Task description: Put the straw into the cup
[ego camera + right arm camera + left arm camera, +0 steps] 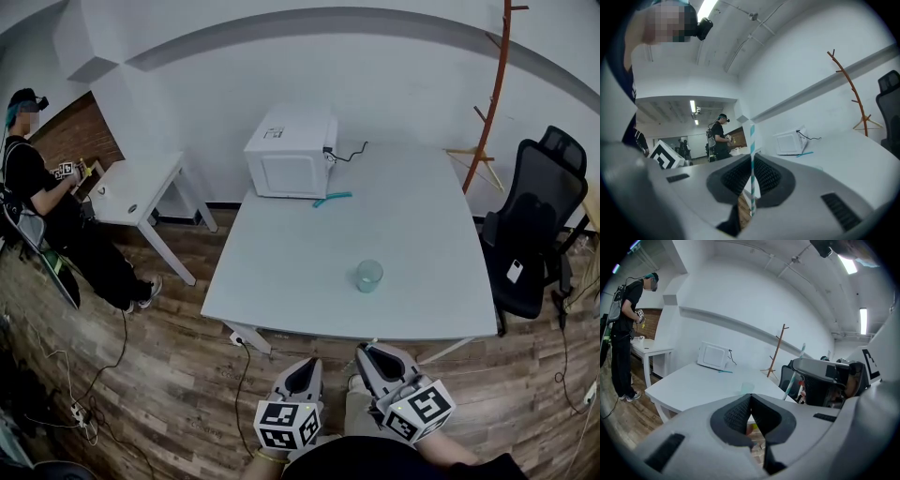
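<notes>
Status: straw (751, 138) in right tool (751, 157), cup (368, 276) on table (291, 272).
Jaws clamp striped straw upright; left tool (750, 397) clenched, empty.

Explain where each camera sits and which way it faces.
Head view: on the person's head, looking down at table and cup; left claw and right claw show below.
Left gripper view: on the left claw, facing the table; closed jaws show.
Right gripper view: on the right claw, facing the microwave; jaws pinch the straw.
Shared: all show the microwave.
</notes>
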`<action>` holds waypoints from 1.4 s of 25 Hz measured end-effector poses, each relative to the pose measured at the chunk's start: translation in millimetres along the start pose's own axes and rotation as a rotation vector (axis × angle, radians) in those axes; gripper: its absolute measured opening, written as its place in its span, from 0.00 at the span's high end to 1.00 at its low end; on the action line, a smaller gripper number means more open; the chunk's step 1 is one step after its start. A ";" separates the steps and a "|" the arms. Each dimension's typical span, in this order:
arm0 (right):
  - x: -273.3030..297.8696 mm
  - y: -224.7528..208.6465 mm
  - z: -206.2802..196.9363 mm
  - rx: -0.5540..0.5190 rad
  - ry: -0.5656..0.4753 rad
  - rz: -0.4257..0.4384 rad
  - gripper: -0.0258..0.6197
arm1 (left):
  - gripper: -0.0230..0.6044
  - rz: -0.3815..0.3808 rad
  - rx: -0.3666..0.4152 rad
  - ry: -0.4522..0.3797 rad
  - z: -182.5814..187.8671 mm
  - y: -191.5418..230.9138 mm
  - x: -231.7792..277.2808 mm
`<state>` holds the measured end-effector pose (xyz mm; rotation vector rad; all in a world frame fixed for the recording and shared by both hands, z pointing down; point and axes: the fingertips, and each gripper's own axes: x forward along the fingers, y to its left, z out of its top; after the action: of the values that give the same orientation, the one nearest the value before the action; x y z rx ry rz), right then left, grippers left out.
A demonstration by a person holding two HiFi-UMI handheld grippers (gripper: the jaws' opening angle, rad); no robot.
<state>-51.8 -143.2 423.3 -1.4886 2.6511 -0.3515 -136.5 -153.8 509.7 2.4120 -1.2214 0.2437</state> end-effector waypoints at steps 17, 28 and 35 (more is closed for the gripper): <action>43.9 -103.7 29.1 -0.006 0.005 -0.005 0.90 | 0.95 0.013 0.019 0.008 42.5 -5.1 103.5; 74.3 -140.6 36.0 -0.005 0.014 0.033 0.90 | 0.95 0.049 0.008 -0.003 58.4 1.2 142.7; 86.5 -162.0 34.7 -0.005 0.026 0.040 0.90 | 0.95 0.068 -0.006 -0.004 59.8 3.6 160.0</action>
<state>43.9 -303.5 431.7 -1.4399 2.6993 -0.3647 -45.7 -298.5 511.5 2.3700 -1.3051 0.2549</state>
